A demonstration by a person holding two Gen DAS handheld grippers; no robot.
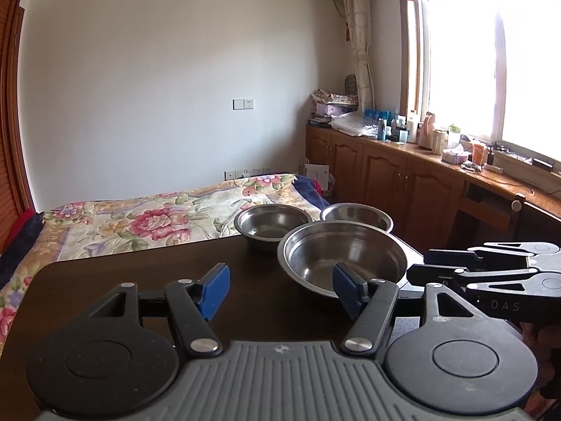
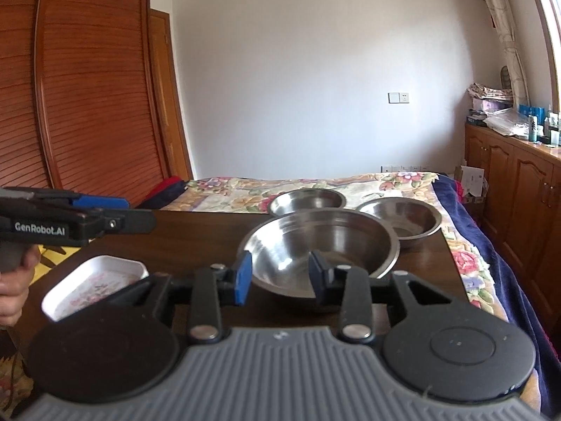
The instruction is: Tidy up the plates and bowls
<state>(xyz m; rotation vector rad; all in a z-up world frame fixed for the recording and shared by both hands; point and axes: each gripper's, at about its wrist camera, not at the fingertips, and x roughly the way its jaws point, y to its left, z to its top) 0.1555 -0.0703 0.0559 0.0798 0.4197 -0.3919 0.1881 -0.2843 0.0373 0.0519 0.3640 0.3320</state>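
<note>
Three steel dishes sit on the dark wooden table [image 2: 182, 235]: a wide, shallow steel plate [image 2: 320, 245] nearest the grippers, and behind it two smaller steel bowls, the left bowl [image 2: 306, 200] at the table's far edge and the right bowl [image 2: 399, 215] just beside it near the far right corner. The plate's rim overlaps both bowls in the views, though whether they touch cannot be told. A white rectangular tray [image 2: 94, 280] with a faint floral print lies on the table's near left part, well apart from the steel pieces. The right gripper [image 2: 278, 277] hovers low at the plate's near rim with its blue-padded fingers spread apart and nothing between them; contact with the rim cannot be told. The left gripper [image 1: 280, 289] is also spread wide and holds nothing, above bare tabletop left of the plate. Beyond the table lies a bed [image 1: 140, 217] with a floral cover.
</note>
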